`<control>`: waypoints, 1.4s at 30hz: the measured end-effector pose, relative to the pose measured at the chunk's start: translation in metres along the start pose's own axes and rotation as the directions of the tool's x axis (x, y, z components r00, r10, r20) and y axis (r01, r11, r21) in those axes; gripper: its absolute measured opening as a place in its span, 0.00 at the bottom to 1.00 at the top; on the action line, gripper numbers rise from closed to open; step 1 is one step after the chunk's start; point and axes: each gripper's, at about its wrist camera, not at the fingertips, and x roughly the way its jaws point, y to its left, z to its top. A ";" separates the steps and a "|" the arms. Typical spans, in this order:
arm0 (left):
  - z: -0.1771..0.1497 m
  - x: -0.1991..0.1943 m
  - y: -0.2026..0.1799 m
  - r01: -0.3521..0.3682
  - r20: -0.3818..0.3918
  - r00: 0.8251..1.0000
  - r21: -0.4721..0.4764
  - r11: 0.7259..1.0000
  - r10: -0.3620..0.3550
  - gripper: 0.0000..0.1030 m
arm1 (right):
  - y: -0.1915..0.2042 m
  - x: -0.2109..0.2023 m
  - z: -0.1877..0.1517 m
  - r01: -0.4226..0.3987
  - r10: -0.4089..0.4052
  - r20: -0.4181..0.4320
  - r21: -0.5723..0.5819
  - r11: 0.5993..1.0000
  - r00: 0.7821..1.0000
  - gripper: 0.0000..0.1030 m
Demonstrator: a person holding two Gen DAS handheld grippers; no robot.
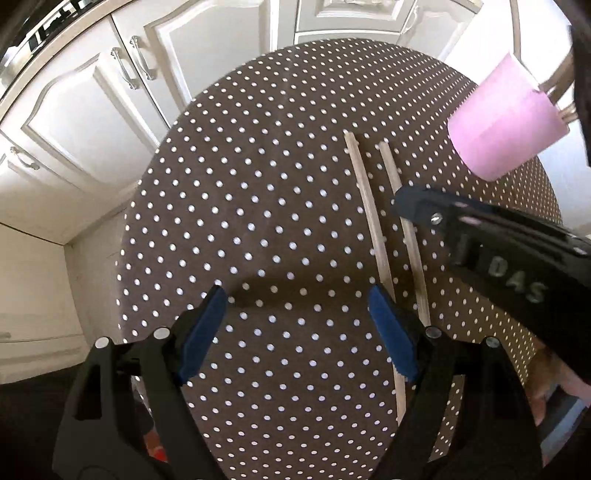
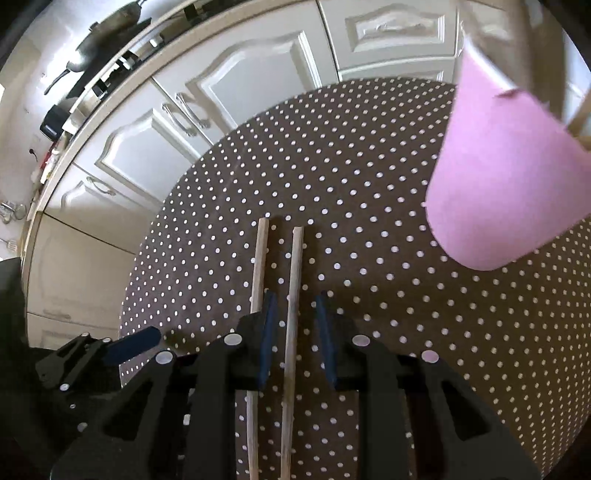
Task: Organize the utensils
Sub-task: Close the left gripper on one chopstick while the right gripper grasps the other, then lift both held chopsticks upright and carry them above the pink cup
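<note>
Two wooden chopsticks lie side by side on the round table point(image 1: 258, 184) with its brown dotted cloth: a left chopstick point(image 1: 369, 210) point(image 2: 258, 266) and a right chopstick point(image 1: 410, 236) point(image 2: 295, 266). My right gripper point(image 2: 295, 299) point(image 1: 406, 199) is narrowly open and straddles the right chopstick, with a gap showing on each side of the stick. My left gripper point(image 1: 297, 295) stands wide open over bare cloth, just left of the chopsticks, holding nothing; one of its pads point(image 2: 136, 343) shows in the right wrist view. A pink cup point(image 1: 498, 129) point(image 2: 498, 177) with utensil handles point(image 1: 554, 85) sticking out stands at the far right.
White kitchen cabinets point(image 1: 74, 110) point(image 2: 221, 92) curve around behind and left of the table. A pan point(image 2: 107, 33) sits on the stove top at the upper left. The table edge point(image 2: 147, 258) falls off to the left of the chopsticks.
</note>
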 end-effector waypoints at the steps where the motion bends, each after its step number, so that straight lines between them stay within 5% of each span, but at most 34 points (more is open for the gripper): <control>1: 0.002 0.000 0.003 0.002 0.005 1.000 -0.004 1.000 -0.002 0.77 | 0.001 0.001 0.001 0.009 -0.009 -0.003 -0.010 1.000 1.000 0.20; 7: 0.013 -0.001 0.012 0.004 0.012 1.000 -0.019 1.000 -0.004 0.77 | 0.013 0.008 0.007 0.121 -0.125 -0.025 -0.122 0.985 0.992 0.06; 21: 0.041 0.005 -0.024 0.018 0.010 1.000 0.071 0.997 -0.019 0.75 | -0.058 -0.039 -0.013 -0.026 0.026 -0.005 0.027 0.999 1.000 0.04; 30: 0.069 0.023 -0.051 -0.009 -0.008 1.000 0.053 0.999 0.009 0.43 | -0.080 -0.053 -0.029 -0.037 0.037 0.002 0.099 0.994 0.999 0.04; 33: 0.073 0.023 -0.050 -0.037 -0.003 0.999 0.055 0.998 0.038 0.12 | -0.080 -0.056 -0.034 -0.041 0.041 0.011 0.106 0.994 0.999 0.04; 42: 0.052 -0.006 -0.050 0.112 0.036 0.993 0.041 0.993 -0.113 0.05 | -0.065 -0.077 -0.037 -0.058 0.050 0.075 0.101 0.993 0.996 0.04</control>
